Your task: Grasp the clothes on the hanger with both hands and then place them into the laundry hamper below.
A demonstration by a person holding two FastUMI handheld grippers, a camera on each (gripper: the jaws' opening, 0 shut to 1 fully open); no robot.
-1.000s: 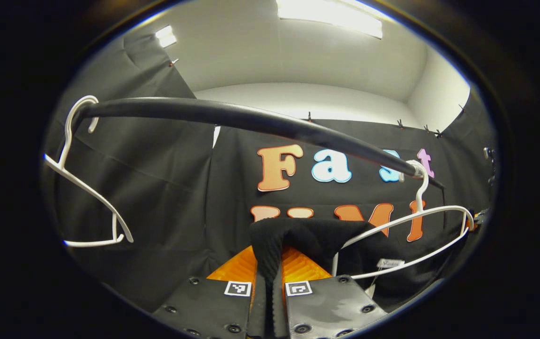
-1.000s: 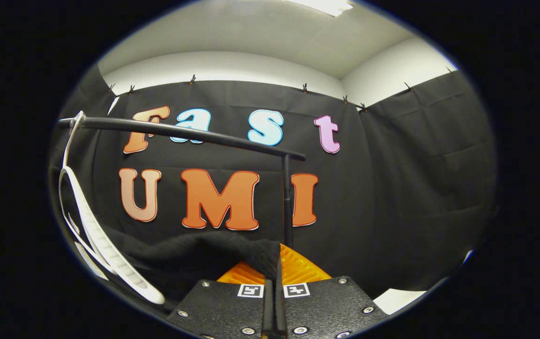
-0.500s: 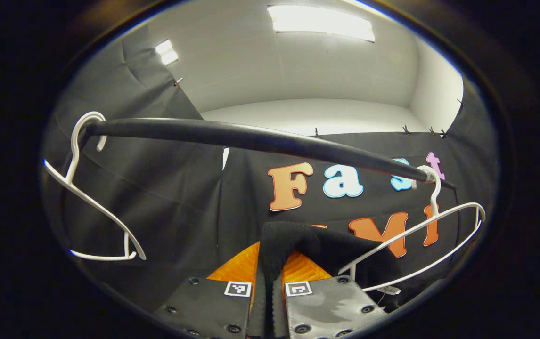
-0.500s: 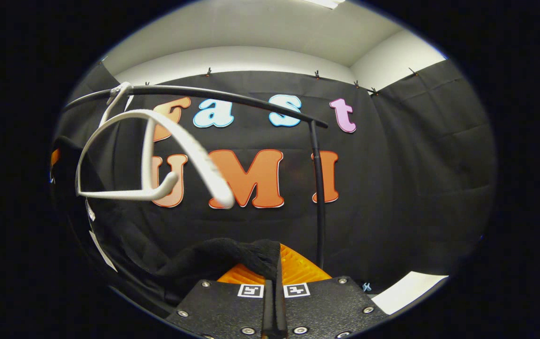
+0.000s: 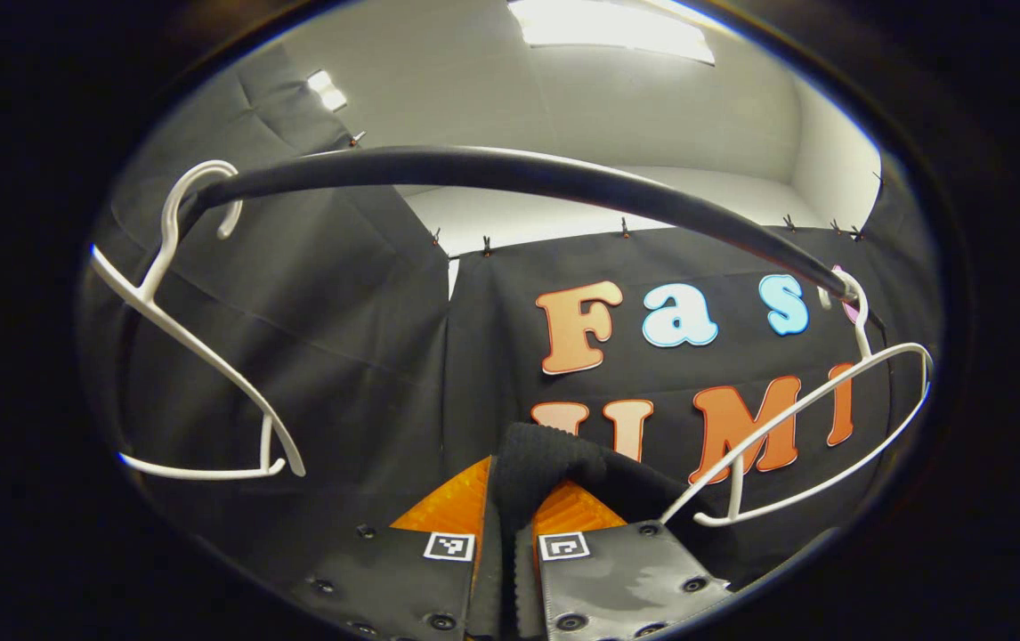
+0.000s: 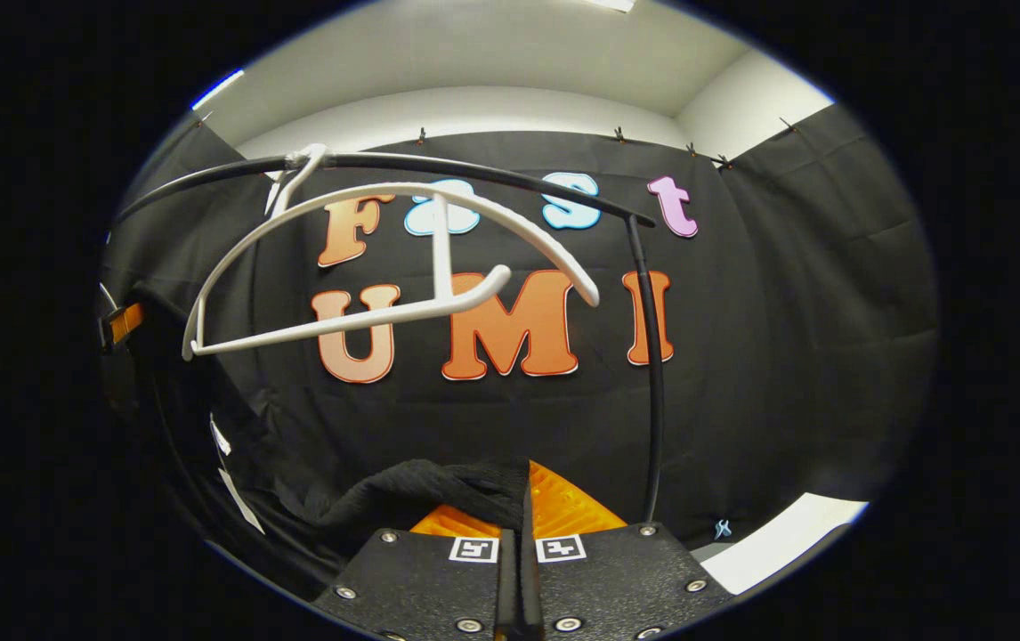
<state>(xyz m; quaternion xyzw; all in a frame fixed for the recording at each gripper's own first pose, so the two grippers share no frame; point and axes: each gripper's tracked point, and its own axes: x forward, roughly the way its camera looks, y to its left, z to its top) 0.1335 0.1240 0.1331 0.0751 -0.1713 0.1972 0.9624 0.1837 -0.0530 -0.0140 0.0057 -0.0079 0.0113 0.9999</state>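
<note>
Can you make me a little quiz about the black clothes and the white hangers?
1. True or false: the left gripper has its fingers closed on the black garment.
2. How many white hangers hang on the black rail in the left gripper view? A) one B) two C) four
3. Fill in: the white hanger in the right gripper view is ____ (bare or dressed).

Key: 1 true; 2 B, the left hanger and the right hanger; 3 bare.

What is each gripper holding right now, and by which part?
Both hold the black garment: the left gripper pinches a folded edge, the right gripper another edge.
</note>
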